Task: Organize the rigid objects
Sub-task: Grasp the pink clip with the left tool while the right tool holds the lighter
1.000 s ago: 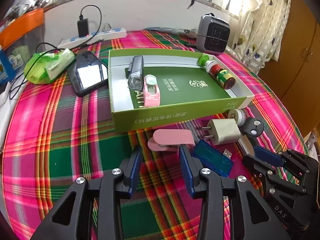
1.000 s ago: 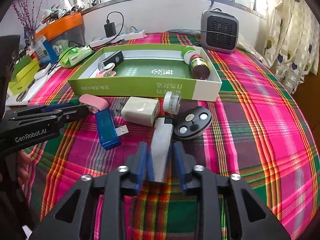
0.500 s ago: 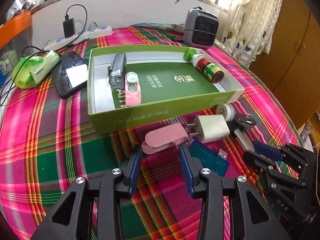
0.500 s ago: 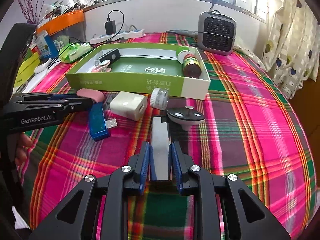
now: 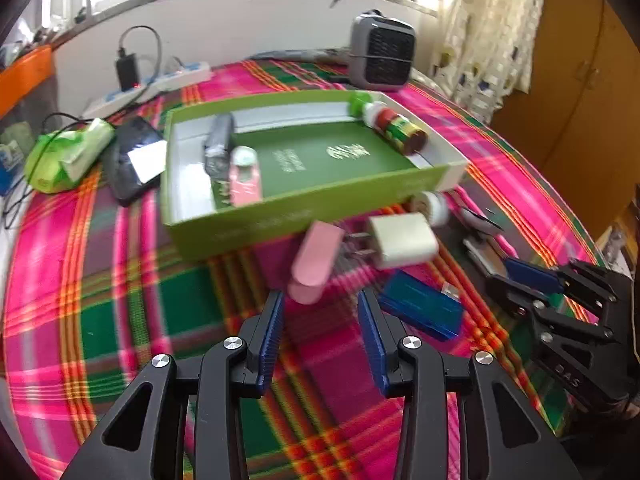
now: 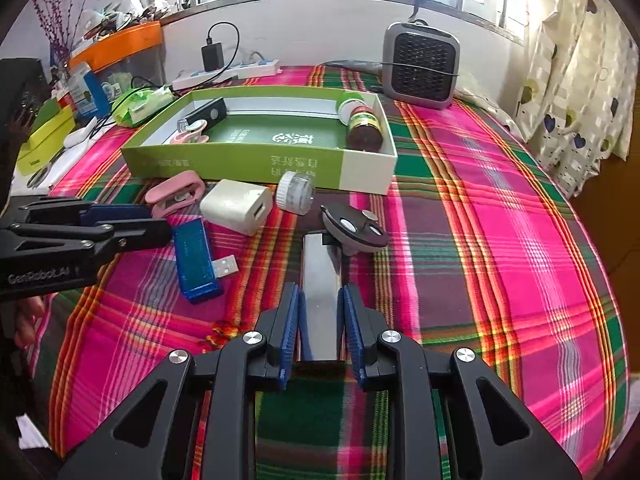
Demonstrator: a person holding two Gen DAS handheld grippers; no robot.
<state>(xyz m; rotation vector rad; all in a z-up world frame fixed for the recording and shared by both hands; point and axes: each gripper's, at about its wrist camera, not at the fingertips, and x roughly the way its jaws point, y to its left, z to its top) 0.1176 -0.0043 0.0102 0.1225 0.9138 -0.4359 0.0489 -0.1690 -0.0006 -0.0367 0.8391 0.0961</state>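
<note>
My right gripper [image 6: 320, 312] is shut on a silver bar [image 6: 320, 276], its pads pressed on both long sides. A black key fob [image 6: 354, 228] at the bar's far end sits tilted. My left gripper [image 5: 320, 320] stands open just short of a pink clip [image 5: 316, 260], with nothing between its pads. Beside the clip lie a white charger [image 5: 404, 240], a blue USB stick [image 5: 420, 312] and a small white-capped jar [image 6: 296, 196]. Behind them the green box [image 6: 260, 164] holds a black device [image 6: 206, 112], another pink clip [image 6: 190, 138] and a brown bottle [image 6: 360, 120].
A grey heater [image 6: 420, 64] and a power strip [image 6: 232, 72] stand at the back by the wall. A phone [image 5: 136, 160] and a green tissue pack [image 5: 68, 156] lie left of the box. The plaid cloth stretches bare to the right. A person's hand [image 6: 28, 320] shows at the left edge.
The right jaws have closed onto the silver bar and the black fob has tipped up. The pink clip has swung round to point at the box. The left jaws stay as wide.
</note>
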